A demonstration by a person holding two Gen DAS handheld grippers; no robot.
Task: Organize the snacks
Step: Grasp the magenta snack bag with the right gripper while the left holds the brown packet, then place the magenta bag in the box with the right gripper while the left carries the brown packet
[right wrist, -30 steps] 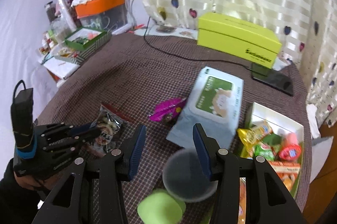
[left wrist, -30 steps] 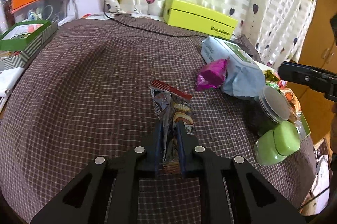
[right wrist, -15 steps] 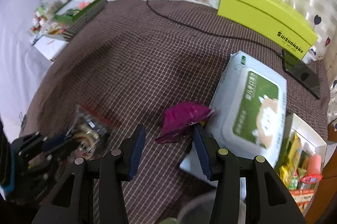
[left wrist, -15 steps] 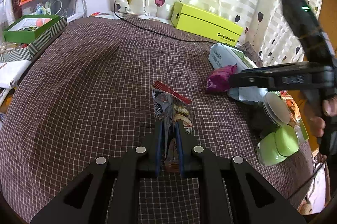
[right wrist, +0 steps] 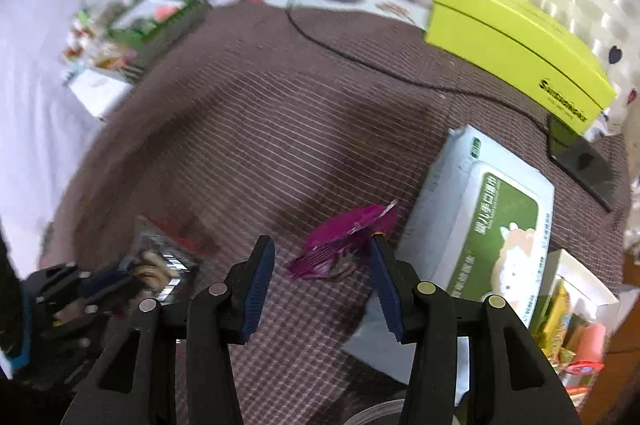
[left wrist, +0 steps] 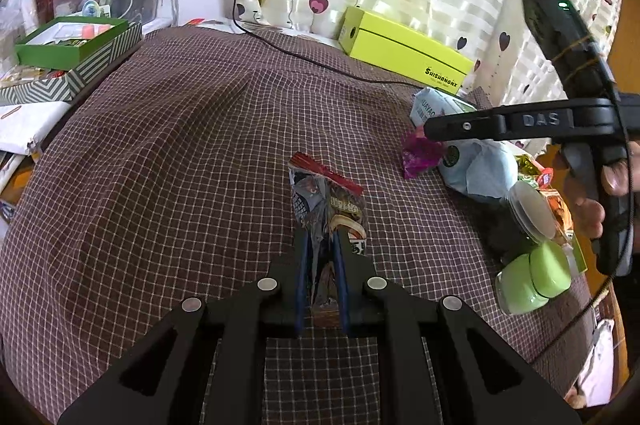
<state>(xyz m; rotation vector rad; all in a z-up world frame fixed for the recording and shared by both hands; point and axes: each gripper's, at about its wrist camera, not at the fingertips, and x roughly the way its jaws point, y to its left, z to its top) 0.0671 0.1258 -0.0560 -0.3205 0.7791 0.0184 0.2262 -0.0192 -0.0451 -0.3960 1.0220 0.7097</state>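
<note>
Cloth open left and centre; right side crowded.
Bare cloth [left wrist: 168, 153] fills left and middle; wipes pack [right wrist: 492, 221], jars [left wrist: 532, 273] and yellow box [left wrist: 404, 51] block the right and upper right.

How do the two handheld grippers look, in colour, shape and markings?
Both are black plastic with silver round bolts. The left gripper and the right gripper each have two flat fingers with ribbed blue pads. Seen from the left wrist view, the right gripper's side bears raised letters "DAS", and its handle carries a small green light. No sleeve is visible.
</note>
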